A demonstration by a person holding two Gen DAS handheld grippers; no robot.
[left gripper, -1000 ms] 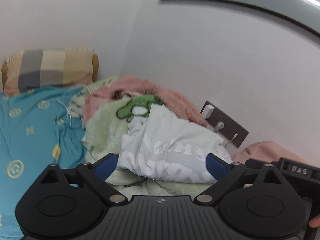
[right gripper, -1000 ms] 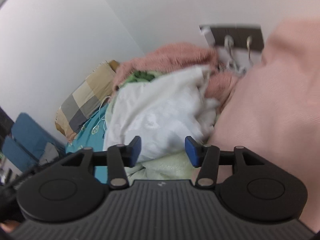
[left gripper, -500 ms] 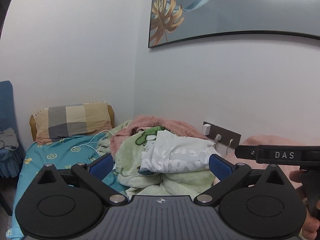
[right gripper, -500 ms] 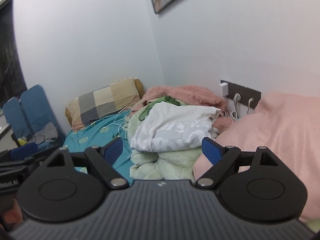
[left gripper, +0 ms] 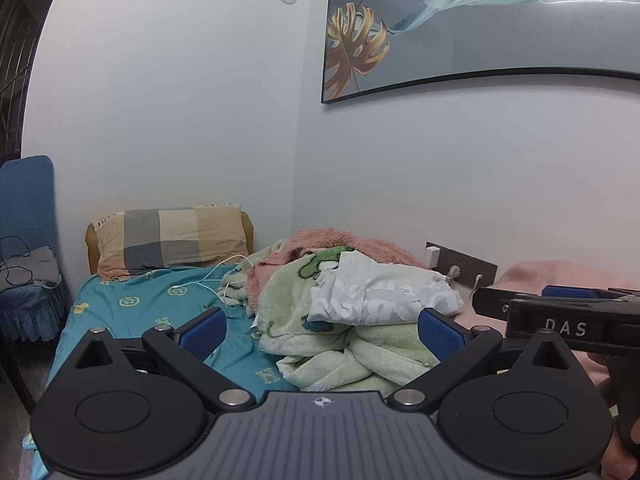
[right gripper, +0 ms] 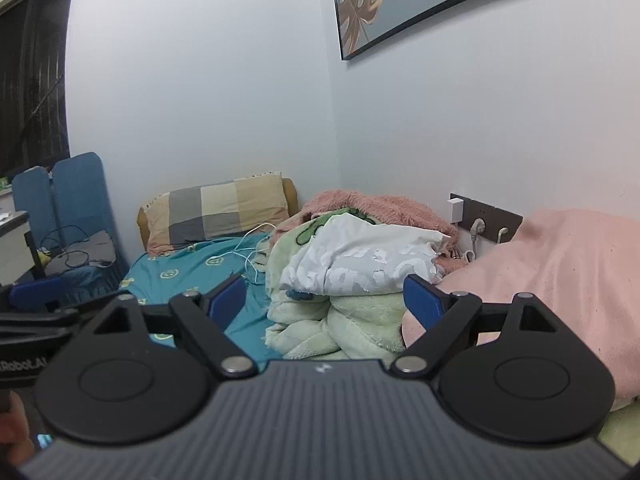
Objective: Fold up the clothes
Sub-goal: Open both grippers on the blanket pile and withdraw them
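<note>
Both grippers have pulled back from the bed and hold nothing. The left gripper (left gripper: 322, 330), low in the left wrist view, has its blue pads spread wide with only air between them. The right gripper (right gripper: 324, 300) is likewise spread; its jaws have just been opening, with nothing between them.

The white shirt (left gripper: 382, 294) lies bundled at centre frame, on top of a green blanket (left gripper: 344, 354), with a fuzzy pink blanket (left gripper: 352, 244) behind it. A second ago both cameras were close over the shirt, which filled the frame; now it looks small, and the wall, a framed picture (left gripper: 480, 24) at upper right and a checked pillow (left gripper: 172, 236) at left show. The folded shirt appears set down, released and finished.
</note>
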